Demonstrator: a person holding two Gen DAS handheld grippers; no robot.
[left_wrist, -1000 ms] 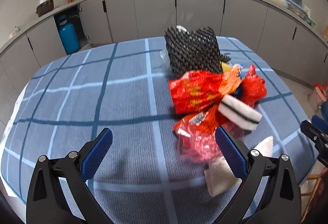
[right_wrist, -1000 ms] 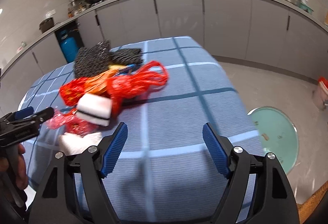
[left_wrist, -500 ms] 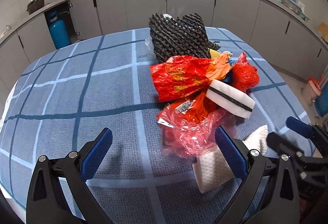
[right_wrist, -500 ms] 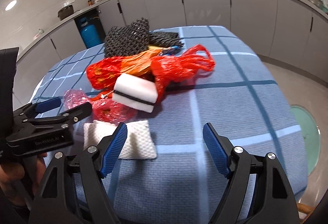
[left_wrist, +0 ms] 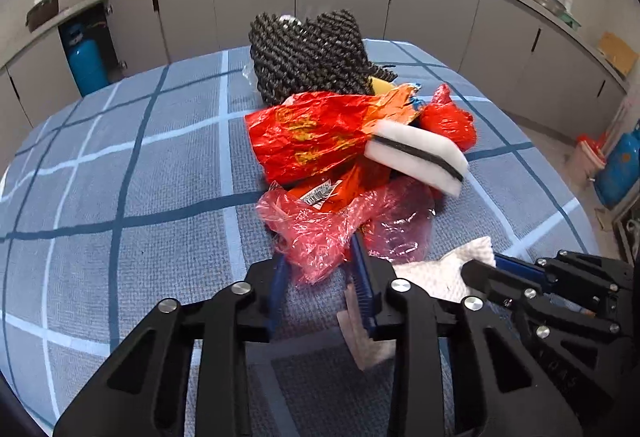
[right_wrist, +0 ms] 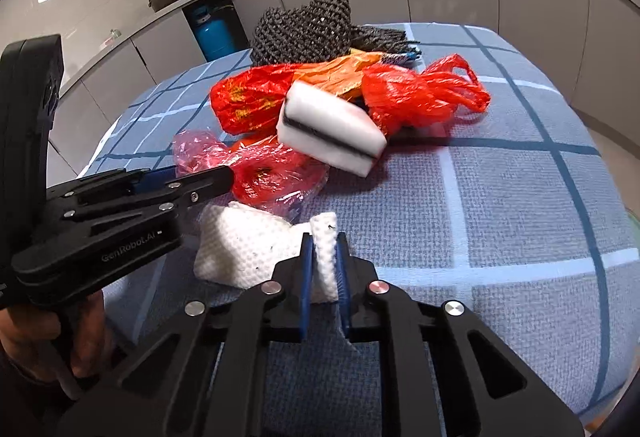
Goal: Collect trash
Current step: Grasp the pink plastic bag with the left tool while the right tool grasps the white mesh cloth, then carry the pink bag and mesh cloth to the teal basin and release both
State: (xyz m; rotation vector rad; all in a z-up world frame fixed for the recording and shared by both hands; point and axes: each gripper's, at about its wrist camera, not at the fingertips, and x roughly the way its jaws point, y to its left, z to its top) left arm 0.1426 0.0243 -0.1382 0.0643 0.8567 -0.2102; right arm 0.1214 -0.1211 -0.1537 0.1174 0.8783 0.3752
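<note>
Left gripper (left_wrist: pixel 320 269): jaws closed on the pink plastic wrap (left_wrist: pixel 320 233), at 6 o'clock of the trash pile.
Right gripper (right_wrist: pixel 324 265): pinched tight on the white paper towel (right_wrist: pixel 248 249) — towel's right corner between the pads.
Trash pile: red snack bag (left_wrist: pixel 316 133), white sponge (left_wrist: pixel 416 153), black mesh (left_wrist: pixel 308 49) at 12 o'clock.
Surface: blue checked tablecloth (left_wrist: pixel 160 177).

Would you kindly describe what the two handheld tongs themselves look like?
Both the left tongs and right tongs have matte black angular bodies with cut-outs, silver round screws and ribbed blue pads. One body reads "GenRobot.AI" in white. No cables or sleeves show.
</note>
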